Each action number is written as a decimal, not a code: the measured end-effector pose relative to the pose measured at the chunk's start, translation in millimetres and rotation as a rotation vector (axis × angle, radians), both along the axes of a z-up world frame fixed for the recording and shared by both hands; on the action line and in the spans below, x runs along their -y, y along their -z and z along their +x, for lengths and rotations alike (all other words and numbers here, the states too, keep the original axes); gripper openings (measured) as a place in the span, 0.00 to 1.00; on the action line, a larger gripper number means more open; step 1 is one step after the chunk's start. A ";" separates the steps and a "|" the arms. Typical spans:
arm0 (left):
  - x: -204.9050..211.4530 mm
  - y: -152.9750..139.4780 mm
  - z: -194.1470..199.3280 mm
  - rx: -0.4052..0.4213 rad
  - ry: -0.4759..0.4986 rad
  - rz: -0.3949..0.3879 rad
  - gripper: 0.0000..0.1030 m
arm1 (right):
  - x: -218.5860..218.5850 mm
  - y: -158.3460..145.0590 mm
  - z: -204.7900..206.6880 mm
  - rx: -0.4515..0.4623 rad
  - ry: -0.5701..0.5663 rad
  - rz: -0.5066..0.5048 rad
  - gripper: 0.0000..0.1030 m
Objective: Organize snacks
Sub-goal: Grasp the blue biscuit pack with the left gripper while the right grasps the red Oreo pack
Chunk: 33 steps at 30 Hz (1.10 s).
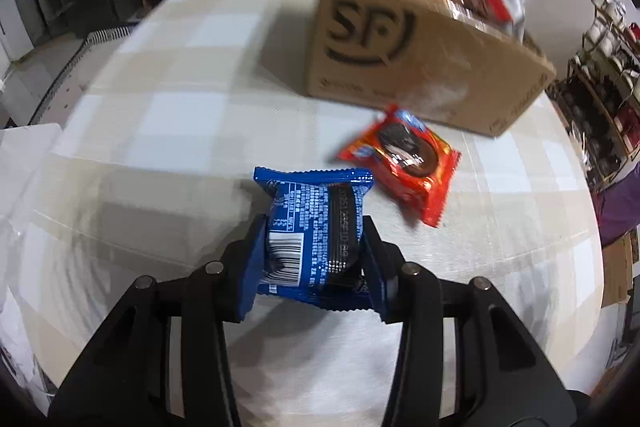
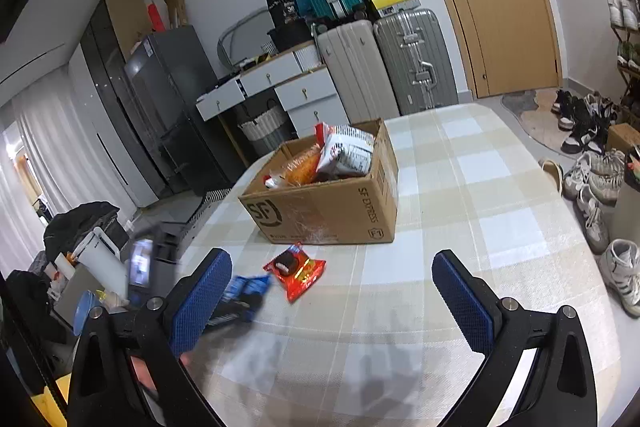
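Observation:
My left gripper [image 1: 314, 227] is shut on a blue snack pack [image 1: 316, 223] and holds it above the checked tablecloth. The same pack shows blurred in the right wrist view [image 2: 244, 291], partly behind my right gripper's left finger. A red snack pack [image 1: 404, 163] lies flat on the table just in front of the cardboard SF box [image 1: 400, 67]; it also shows in the right wrist view [image 2: 298, 271]. The box [image 2: 332, 211] holds several snack bags. My right gripper [image 2: 332, 303] is open and empty, above the table nearer than the red pack.
The table [image 2: 480, 187] carries a beige and white checked cloth. Suitcases [image 2: 400, 63], white drawers and a dark fridge stand behind it. Shoes [image 2: 592, 179] lie on the floor at the right. Clutter sits at the left edge.

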State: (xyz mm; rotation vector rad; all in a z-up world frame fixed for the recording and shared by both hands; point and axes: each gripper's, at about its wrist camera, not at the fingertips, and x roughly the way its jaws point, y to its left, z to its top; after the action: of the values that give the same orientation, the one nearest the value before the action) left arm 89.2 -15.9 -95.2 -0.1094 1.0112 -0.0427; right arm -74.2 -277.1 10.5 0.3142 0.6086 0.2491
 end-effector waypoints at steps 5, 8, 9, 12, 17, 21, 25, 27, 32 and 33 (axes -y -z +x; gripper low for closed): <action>-33.8 -19.1 -10.0 0.050 -0.033 -0.036 0.40 | -11.9 11.1 13.4 -0.051 -0.018 -0.009 0.99; -64.4 -25.3 -22.0 0.061 -0.063 -0.088 0.40 | -22.4 17.7 23.3 -0.076 -0.034 -0.041 0.99; -71.7 -26.1 -29.7 0.069 -0.072 -0.098 0.40 | -26.8 19.5 25.9 -0.081 -0.045 -0.053 0.99; -94.6 -35.9 -49.7 0.115 -0.085 -0.091 0.40 | -44.3 23.2 31.5 -0.079 -0.091 -0.105 0.99; -115.6 -49.9 -66.9 0.157 -0.081 -0.121 0.40 | -78.6 22.2 39.3 -0.035 -0.171 -0.209 0.99; -126.3 -56.1 -75.5 0.164 -0.092 -0.155 0.40 | -109.7 25.5 56.7 0.007 -0.253 -0.328 0.99; -129.0 -61.4 -80.7 0.182 -0.094 -0.178 0.40 | -137.7 44.9 82.9 -0.014 -0.308 -0.430 0.99; -129.1 -63.2 -82.5 0.186 -0.094 -0.186 0.40 | -148.2 59.8 96.0 -0.048 -0.330 -0.460 0.92; -124.3 -64.4 -85.2 0.182 -0.074 -0.210 0.40 | -162.1 89.0 123.9 -0.103 -0.331 -0.553 0.80; -121.8 -64.9 -84.9 0.184 -0.068 -0.208 0.40 | -162.0 95.2 131.1 -0.130 -0.334 -0.545 0.78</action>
State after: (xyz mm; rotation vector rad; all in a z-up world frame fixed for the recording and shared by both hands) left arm 4.4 105.8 -30.2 -0.3239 0.8169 -0.0940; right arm 56.9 -115.1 -84.7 -0.3029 0.8300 0.3719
